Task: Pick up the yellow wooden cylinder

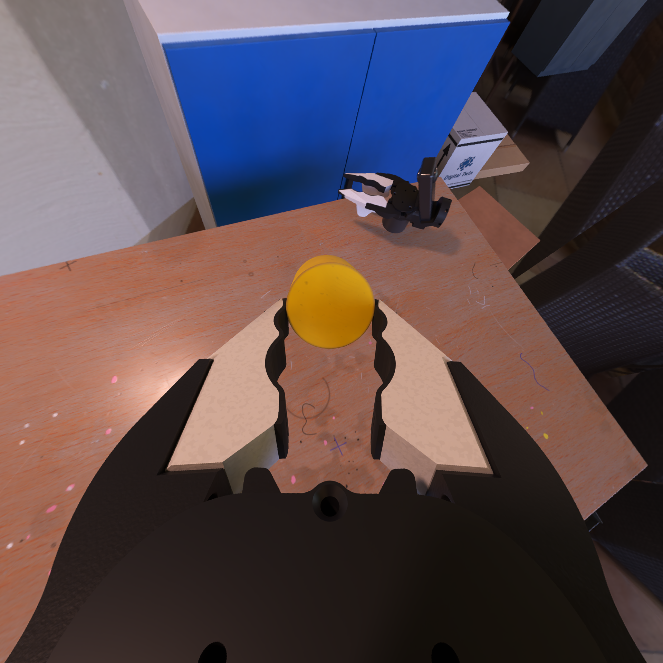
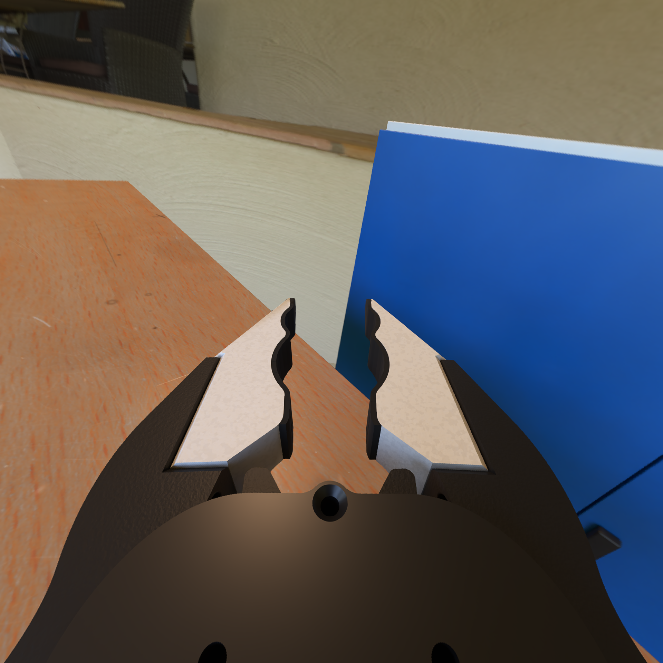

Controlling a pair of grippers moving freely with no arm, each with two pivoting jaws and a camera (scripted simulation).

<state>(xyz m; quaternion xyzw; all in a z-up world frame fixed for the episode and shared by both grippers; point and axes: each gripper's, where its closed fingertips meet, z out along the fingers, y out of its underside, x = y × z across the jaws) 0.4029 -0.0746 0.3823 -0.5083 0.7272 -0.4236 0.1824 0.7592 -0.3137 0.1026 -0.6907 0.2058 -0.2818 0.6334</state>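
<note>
Above table [image 1: 143, 323], yellow wooden cylinder [image 1: 329, 305] pinched only at tips of left tool [image 1: 330, 305]; slip judged likely. Right tool [image 2: 330, 308] held empty, parted.

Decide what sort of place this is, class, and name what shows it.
Probably a workshop or hobby room: a scuffed, paint-flecked wooden table, a blue-fronted cabinet against a plaster wall, and a printed cardboard box on a side shelf.

Perhaps workshop: paint-flecked, scribbled workbench [image 1: 143, 323].
</note>
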